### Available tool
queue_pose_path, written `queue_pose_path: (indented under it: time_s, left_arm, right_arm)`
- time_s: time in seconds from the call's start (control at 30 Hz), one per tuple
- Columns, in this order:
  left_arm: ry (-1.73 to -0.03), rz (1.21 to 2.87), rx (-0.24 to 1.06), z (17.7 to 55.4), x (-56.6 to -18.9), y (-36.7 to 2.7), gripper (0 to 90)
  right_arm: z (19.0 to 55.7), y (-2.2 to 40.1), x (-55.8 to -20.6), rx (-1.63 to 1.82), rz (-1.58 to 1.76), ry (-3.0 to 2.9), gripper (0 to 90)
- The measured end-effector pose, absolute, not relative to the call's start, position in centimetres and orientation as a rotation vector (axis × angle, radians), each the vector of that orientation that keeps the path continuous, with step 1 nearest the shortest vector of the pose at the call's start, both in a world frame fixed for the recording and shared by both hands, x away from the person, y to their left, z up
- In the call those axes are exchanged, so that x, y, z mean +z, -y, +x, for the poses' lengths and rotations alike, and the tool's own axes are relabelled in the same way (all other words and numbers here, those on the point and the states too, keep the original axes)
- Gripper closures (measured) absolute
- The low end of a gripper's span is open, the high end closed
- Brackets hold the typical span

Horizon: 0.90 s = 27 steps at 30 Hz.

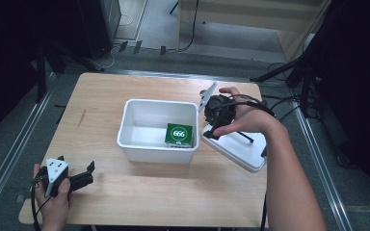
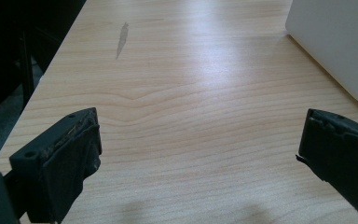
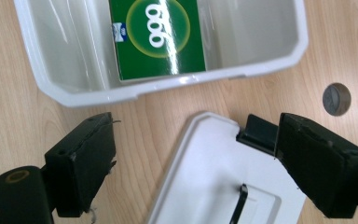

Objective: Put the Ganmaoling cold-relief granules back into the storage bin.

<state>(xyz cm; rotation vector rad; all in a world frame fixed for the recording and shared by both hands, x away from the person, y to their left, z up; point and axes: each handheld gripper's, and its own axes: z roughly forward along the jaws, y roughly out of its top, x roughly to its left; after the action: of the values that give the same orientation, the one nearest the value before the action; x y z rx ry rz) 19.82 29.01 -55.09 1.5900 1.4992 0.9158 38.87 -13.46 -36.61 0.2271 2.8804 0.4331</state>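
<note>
Hovering over the white lid (image 1: 238, 147), the right gripper (image 3: 193, 156) has its jaws spread wide with nothing between them. The lid lies on the worktop (image 1: 139, 202) just right of the open white tub (image 1: 127, 130), where a green box (image 1: 179, 134) rests on the floor. A small round disc (image 3: 336, 99) sits nearby. The left gripper (image 2: 198, 154), well apart at the near-left corner, gapes empty over bare wood.

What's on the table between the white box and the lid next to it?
Nothing. In the right gripper view, bare wood shows between the white box and the lid; the high view agrees.
</note>
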Motion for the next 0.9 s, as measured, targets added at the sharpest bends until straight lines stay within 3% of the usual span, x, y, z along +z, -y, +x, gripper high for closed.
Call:
queue_pose_path:
  time_s: [0.9]
  left_arm:
    - [-1.496,1.596,0.925,19.8,-55.1,-28.9,0.0]
  right_arm:
    - [39.2,20.1,-38.2,0.364,0.437,-2.824,17.5]
